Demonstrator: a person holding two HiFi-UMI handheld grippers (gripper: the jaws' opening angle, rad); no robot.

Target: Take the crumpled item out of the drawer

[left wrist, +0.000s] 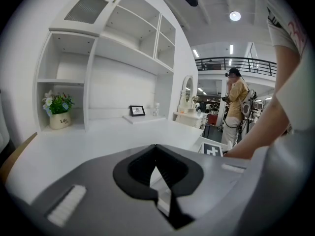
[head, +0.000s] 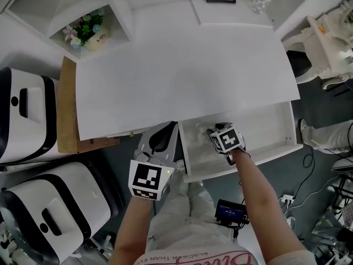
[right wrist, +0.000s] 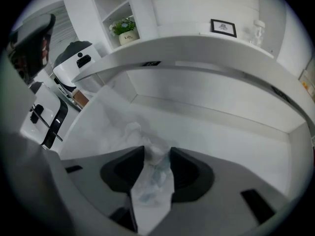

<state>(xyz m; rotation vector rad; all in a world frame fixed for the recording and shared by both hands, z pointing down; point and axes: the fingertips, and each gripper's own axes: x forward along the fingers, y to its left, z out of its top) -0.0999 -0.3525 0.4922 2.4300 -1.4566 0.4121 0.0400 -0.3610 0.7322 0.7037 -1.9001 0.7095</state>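
My right hand-held gripper [right wrist: 157,154] is down inside the drawer [head: 259,154], pointing steeply at its floor. It has the crumpled paper [right wrist: 153,177] right between its jaws, a white wad that fills the gap with a pad pressed on each side, so I call that a grip. In the head view the right hand-held gripper sits over the drawer's left end, and the wad is nearly lost against the white floor. My left hand-held gripper [left wrist: 156,150] is clenched on nothing, jaw tips together, hanging outside the drawer's left corner and aimed across the tabletop [head: 182,76]. So where are we? The drawer is pulled out from under the tabletop, the reach is made and the grasp looks taken. The paper sits on the drawer floor, though, so the removal itself is not yet done. What's left, as I judge it, is a lift clear of the drawer walls. A soft wad like this could slip if I only have a loose fold.
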